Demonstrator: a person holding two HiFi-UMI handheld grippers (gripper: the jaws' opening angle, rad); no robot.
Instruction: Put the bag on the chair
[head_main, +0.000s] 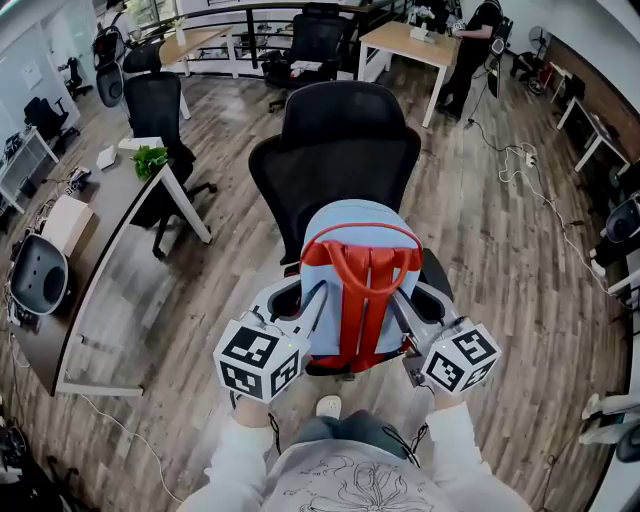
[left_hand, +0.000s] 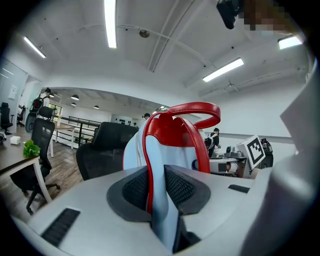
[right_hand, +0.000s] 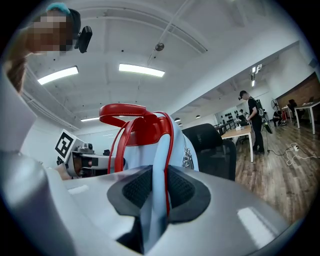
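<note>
Blue bag (head_main: 350, 235) with red trim, held upright by both grippers before the black chair (head_main: 340, 130).

The left gripper (left_hand: 156, 187) and the right gripper (right_hand: 155, 187) are each clenched on a light-blue, red-edged strap (left_hand: 155, 152) of the bag, with the ribbed pads pressing it from both sides. In the head view the bag sits between the two grippers, over the chair's seat and just in front of its backrest. Its red handle (left_hand: 192, 112) stands up at the top. Whether its base touches the seat is hard to tell, since the bag hides it. The chair stands on a wood floor (head_main: 480, 230).
</note>
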